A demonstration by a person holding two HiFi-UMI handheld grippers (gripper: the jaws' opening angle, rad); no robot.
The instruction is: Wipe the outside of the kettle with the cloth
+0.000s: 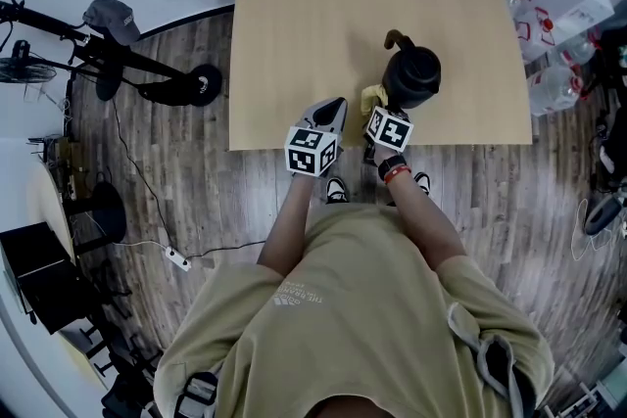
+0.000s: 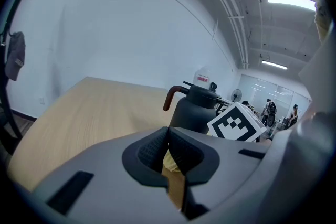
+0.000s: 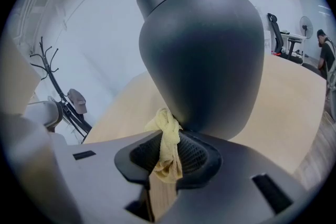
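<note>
Pinching the cloth (image 3: 164,124), your right gripper (image 3: 167,145) presses it low against the kettle (image 3: 202,55), which stands near the worktop (image 1: 323,15) edge closest to you. The fingers of your left gripper (image 2: 168,152) sit pressed together, empty. Wiping looks barely started; most of the body is left.

Pale wooden table (image 1: 313,15) on grey plank floor (image 1: 186,210), white wall (image 2: 105,34).

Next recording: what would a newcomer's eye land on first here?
First, the dark kettle standing near the front edge of the wooden table; it fills the right gripper view. Next, the yellow cloth, pinched in the right gripper and held right up against the kettle's lower side.
</note>
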